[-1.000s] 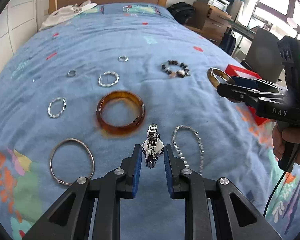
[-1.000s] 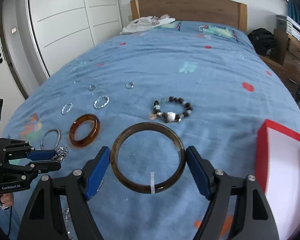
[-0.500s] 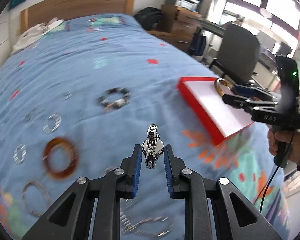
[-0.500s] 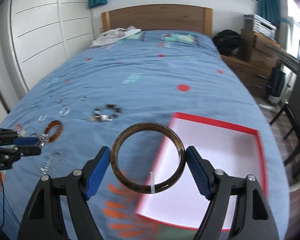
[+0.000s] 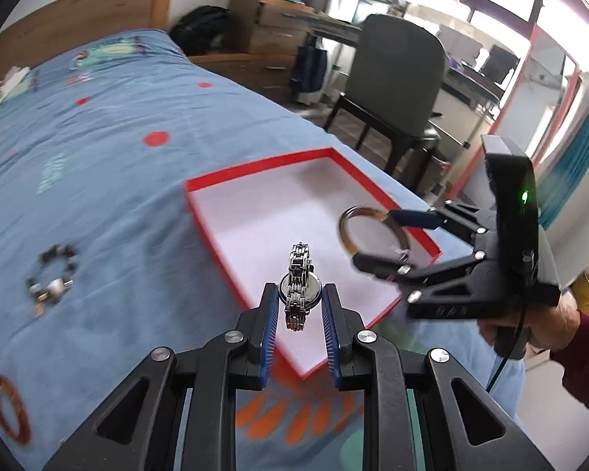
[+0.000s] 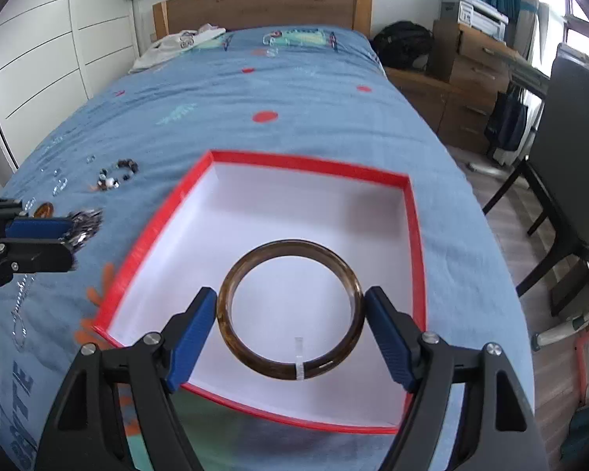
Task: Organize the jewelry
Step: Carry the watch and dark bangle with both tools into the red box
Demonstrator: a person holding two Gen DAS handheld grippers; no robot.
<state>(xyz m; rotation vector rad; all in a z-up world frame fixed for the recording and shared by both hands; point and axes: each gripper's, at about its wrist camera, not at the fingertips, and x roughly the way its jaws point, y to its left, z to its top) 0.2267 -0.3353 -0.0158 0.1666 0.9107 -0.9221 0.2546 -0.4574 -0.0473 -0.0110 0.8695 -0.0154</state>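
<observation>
My left gripper is shut on a silver watch and holds it above the near edge of a red box with a white floor. My right gripper is shut on a dark brown bangle and holds it over the box. In the left wrist view the right gripper hovers over the box's right corner with the bangle. In the right wrist view the left gripper with the watch is left of the box.
A beaded bracelet and an amber bangle lie on the blue bedspread to the left, with small silver rings nearby. A black chair and a desk stand past the bed's right edge. The wooden headboard is far off.
Both grippers have swung right from the jewelry spread to the red box. The bangle now hangs over the box's floor and the watch over its near edge.
</observation>
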